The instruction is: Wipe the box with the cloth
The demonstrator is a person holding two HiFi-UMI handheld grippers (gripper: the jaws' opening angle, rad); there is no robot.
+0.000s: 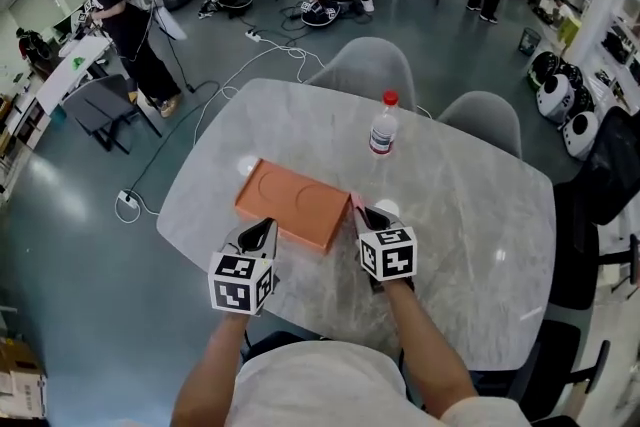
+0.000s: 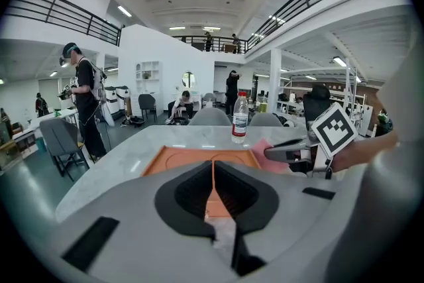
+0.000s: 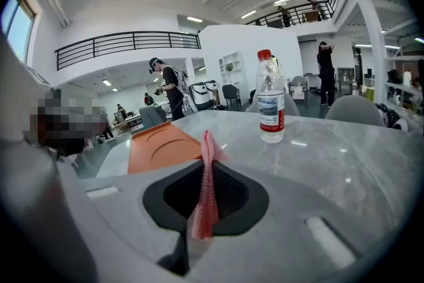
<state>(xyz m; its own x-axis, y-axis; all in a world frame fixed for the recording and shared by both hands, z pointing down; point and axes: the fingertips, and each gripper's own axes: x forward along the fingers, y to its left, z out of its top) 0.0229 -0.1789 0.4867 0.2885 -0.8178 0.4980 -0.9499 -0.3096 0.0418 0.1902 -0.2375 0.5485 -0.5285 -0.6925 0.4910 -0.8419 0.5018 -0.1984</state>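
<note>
A flat orange box (image 1: 295,203) lies on the marble table, slightly left of centre. My left gripper (image 1: 264,231) hovers at the box's near edge, jaws shut with nothing between them; in the left gripper view the box (image 2: 199,159) shows just beyond the left gripper (image 2: 212,172). My right gripper (image 1: 372,215) sits at the box's right end, shut on a pink cloth (image 1: 357,205). In the right gripper view the cloth (image 3: 207,195) stands up from the right gripper (image 3: 207,162), with the box (image 3: 162,146) to its left.
A water bottle (image 1: 383,125) with a red cap stands on the table (image 1: 470,215) beyond the box. Two grey chairs (image 1: 365,65) stand at the far edge. People and equipment are on the floor farther off.
</note>
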